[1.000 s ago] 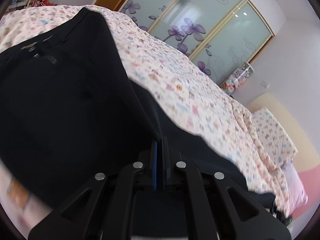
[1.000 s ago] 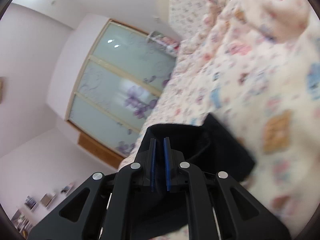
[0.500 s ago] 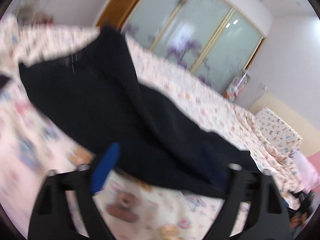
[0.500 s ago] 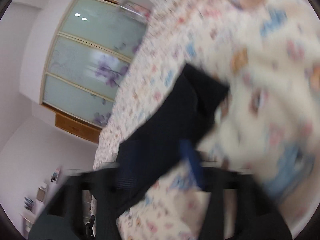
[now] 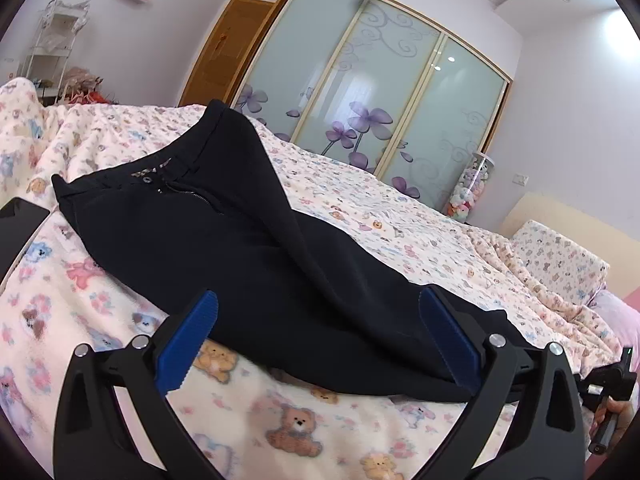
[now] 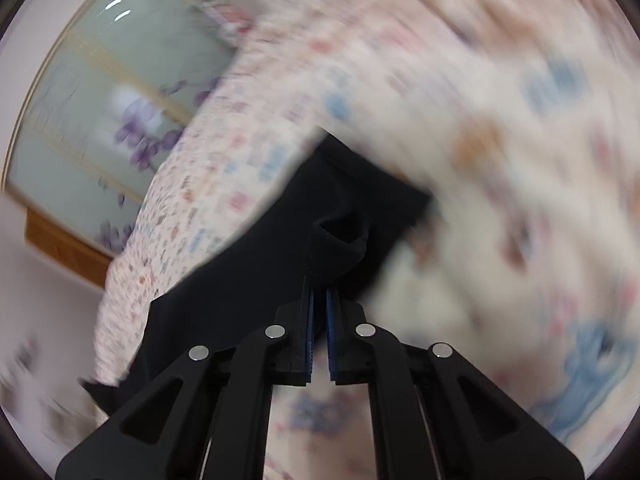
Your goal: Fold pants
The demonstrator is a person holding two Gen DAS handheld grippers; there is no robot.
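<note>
Black pants point(image 5: 256, 248) lay on the bed's teddy-bear print blanket point(image 5: 280, 432), waistband and zipper at the far end, one leg doubled over the other and running toward the camera. Left hand-held gripper point(image 5: 318, 336) was spread wide, jaws having just been opening; its blue pads point(image 5: 188, 344) stood either side of the near edge of the pants, low over the blanket, not pressing on the cloth, nothing held. A dark flat phone-like object point(image 5: 20, 220) sat at the left edge beside the waistband. At the lower right of the left wrist view a person's hand point(image 5: 616, 416) gripped a black handle. The right wrist view was heavily motion-blurred. Right hand-held gripper point(image 6: 319, 300) had jaws nearly together, having just been closing, and the tips pinched a folded hem of the pants point(image 6: 320, 216), cloth bunched in a small loop just past the pads point(image 6: 309, 332). The rest of that leg trailed off to the lower left across the blanket point(image 6: 500, 160). Sliding wardrobe doors point(image 5: 380, 92) with purple flower decals stood behind the bed.
</note>
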